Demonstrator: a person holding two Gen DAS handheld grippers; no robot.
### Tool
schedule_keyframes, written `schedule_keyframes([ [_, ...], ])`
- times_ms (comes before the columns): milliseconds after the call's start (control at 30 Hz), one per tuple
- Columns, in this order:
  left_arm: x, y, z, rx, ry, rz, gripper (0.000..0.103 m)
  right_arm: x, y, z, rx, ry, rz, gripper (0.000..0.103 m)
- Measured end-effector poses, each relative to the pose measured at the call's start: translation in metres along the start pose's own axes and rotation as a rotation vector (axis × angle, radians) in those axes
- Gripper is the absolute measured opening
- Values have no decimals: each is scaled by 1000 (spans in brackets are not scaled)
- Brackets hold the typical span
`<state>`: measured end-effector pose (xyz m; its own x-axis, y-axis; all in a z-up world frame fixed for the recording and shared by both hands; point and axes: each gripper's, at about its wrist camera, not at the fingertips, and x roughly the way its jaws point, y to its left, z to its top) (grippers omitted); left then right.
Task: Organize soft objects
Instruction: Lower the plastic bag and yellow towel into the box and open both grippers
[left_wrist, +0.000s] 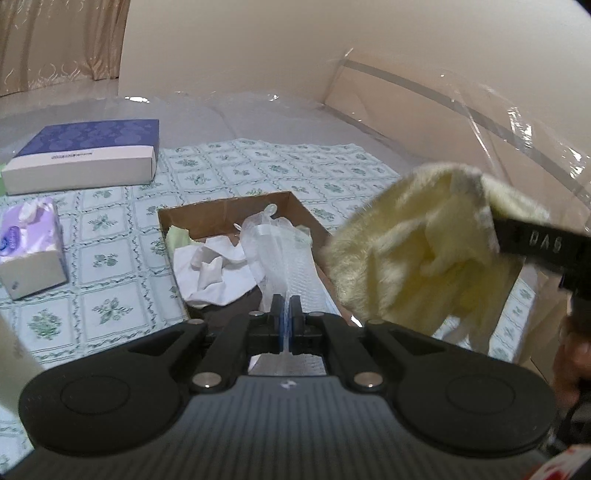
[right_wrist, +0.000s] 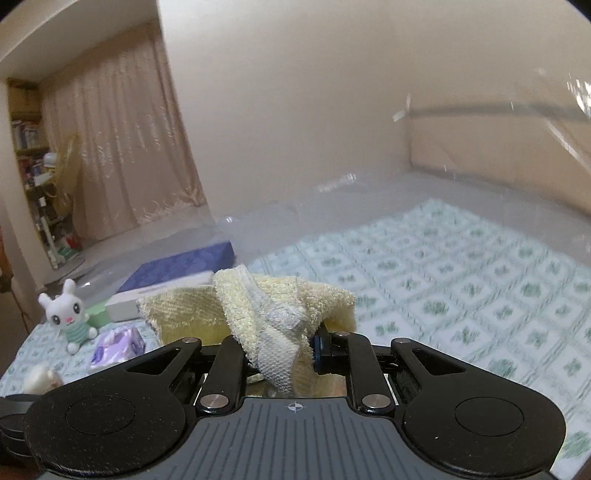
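Observation:
An open cardboard box (left_wrist: 229, 214) sits on the green-patterned bedspread (left_wrist: 110, 258). It holds a crumpled white cloth (left_wrist: 210, 269), a pale green scrap and a white mesh wrap (left_wrist: 280, 251). My left gripper (left_wrist: 284, 314) is shut on the near end of that mesh wrap, just above the box's near edge. My right gripper (right_wrist: 280, 350) is shut on a fluffy yellow towel (right_wrist: 258, 306), which drapes over its left finger. In the left wrist view the same towel (left_wrist: 417, 251) hangs over the box's right side, with one black finger (left_wrist: 543, 245) of the right gripper showing.
A flat blue-topped box (left_wrist: 85, 155) and a purple tissue pack (left_wrist: 29, 247) lie left of the cardboard box. A white bunny toy (right_wrist: 68, 317) stands at the far left. Clear plastic sheeting (left_wrist: 480, 122) covers the wall and the back of the bed.

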<state>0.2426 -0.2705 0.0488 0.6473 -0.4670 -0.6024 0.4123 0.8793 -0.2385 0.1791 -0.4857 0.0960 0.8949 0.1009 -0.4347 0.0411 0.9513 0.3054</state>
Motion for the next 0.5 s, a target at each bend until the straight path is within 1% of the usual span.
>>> schedule_keyframes([
  [33,7,0,0,4,0,0,8,7,-3,-3,15,19,0,16],
  [67,14,1,0,8,3,3,16,16,-6,-8,33,43,1,16],
  [100,21,1,-2,12,13,7,19,25,-10,-15,51,67,-2,16],
  [167,28,4,-5,15,36,12,19,40,-17,-26,76,116,-9,16],
  [333,21,14,-19,3,35,33,19,58,-28,-51,92,182,-16,17],
  [400,15,17,-25,-1,31,42,19,62,-28,-56,80,203,-16,17],
  [467,9,18,-31,-10,30,34,19,65,-24,-57,60,217,-8,18],
  [500,6,18,-34,-11,31,35,19,66,-23,-58,45,222,-3,20],
])
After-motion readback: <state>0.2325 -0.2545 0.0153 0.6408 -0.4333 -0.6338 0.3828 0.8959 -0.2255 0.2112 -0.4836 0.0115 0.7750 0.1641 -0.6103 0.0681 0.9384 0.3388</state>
